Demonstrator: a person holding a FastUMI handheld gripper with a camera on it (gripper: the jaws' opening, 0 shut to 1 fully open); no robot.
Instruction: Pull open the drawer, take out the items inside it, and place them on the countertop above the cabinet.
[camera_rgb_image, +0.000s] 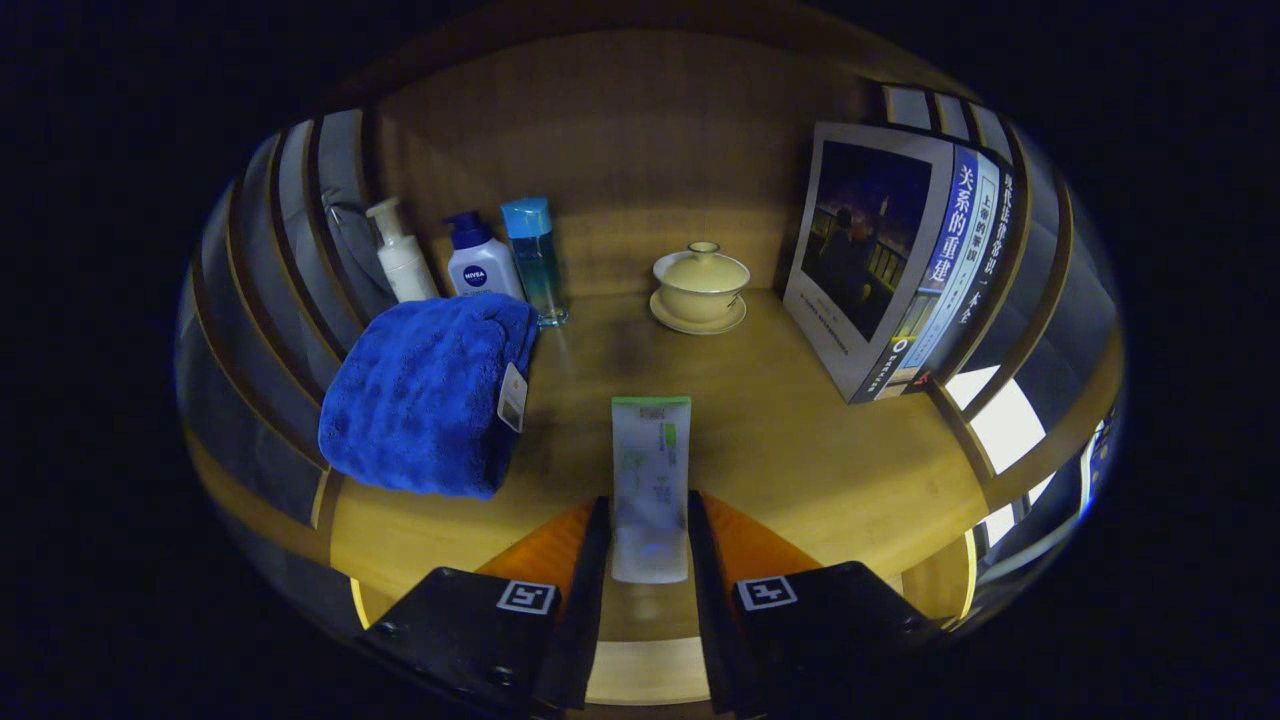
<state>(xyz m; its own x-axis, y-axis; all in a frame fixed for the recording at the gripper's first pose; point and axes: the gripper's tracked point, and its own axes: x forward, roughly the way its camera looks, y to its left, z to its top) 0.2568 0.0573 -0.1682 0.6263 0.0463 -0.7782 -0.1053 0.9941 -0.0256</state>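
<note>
A white tube with a green end (650, 480) lies lengthwise between my fingers, over the wooden countertop (800, 440). Both fingers press on its lower half, so my gripper (648, 525) is shut on it. The tube's green crimped end points away from me. I cannot tell whether the tube rests on the wood or hangs just above it. A folded blue towel (425, 395) with a small tag lies on the countertop to the left of the tube.
At the back left stand a white pump bottle (402, 262), a white bottle with a blue cap (480, 262) and a clear blue bottle (535, 255). A cream lidded cup on a saucer (700, 285) sits at the back. Books (900, 260) lean at the right.
</note>
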